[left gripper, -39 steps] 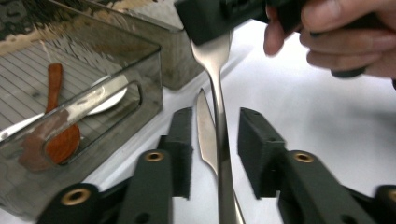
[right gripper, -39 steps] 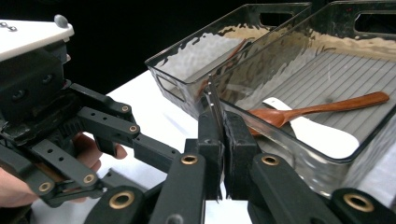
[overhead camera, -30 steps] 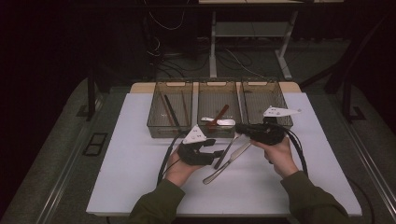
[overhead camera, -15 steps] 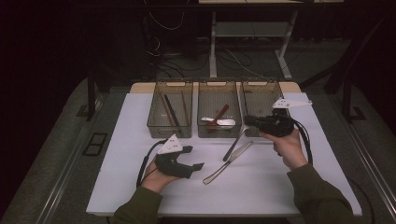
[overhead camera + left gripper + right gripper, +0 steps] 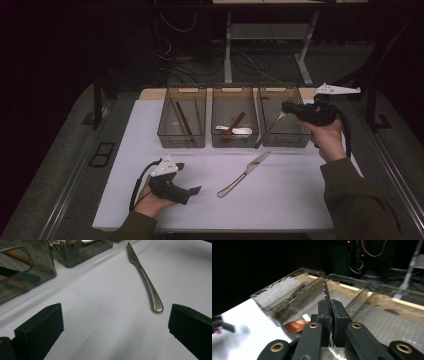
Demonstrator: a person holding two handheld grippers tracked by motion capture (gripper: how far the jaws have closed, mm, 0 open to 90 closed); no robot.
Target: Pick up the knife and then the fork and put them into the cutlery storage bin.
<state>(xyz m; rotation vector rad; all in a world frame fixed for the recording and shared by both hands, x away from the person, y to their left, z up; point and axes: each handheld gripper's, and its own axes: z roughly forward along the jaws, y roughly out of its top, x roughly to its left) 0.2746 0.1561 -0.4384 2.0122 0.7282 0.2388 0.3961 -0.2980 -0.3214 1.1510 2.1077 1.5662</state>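
While the right gripper (image 5: 285,106) stays clamped on a thin metal utensil (image 5: 269,129), most of that piece is hard to read: in the high view it hangs as a slim bright shaft slanting down-left across the front wall of the right bin (image 5: 295,137), its lower tip near the gap between middle and right bins; in the right gripper view just a narrow edge (image 5: 327,293) rises from betw. the pressed pads, ends cut off, type of utensil not clear. Left gripper (image 5: 196,190) rests low at front-left of the white table (image 5: 300,200), jaws just opened wide, nothing betw. them; the black blocky pads (image 5: 42,326) are cropped at the frame bottom in the left gripper view. Knife (image 5: 243,174): brushed steel, rounded handle end, flat tapered blade, lying flat on the mat, well apart from both grippers, handle toward the person. Bins: three smoky see-through plastic boxes w/ mesh-look floors; left bin (image 5: 165,131) holds dark sticks, middle bin (image 5: 235,144) a white spoon-like piece and reddish-brown handles, contents blurred by wavy walls. Background dark.
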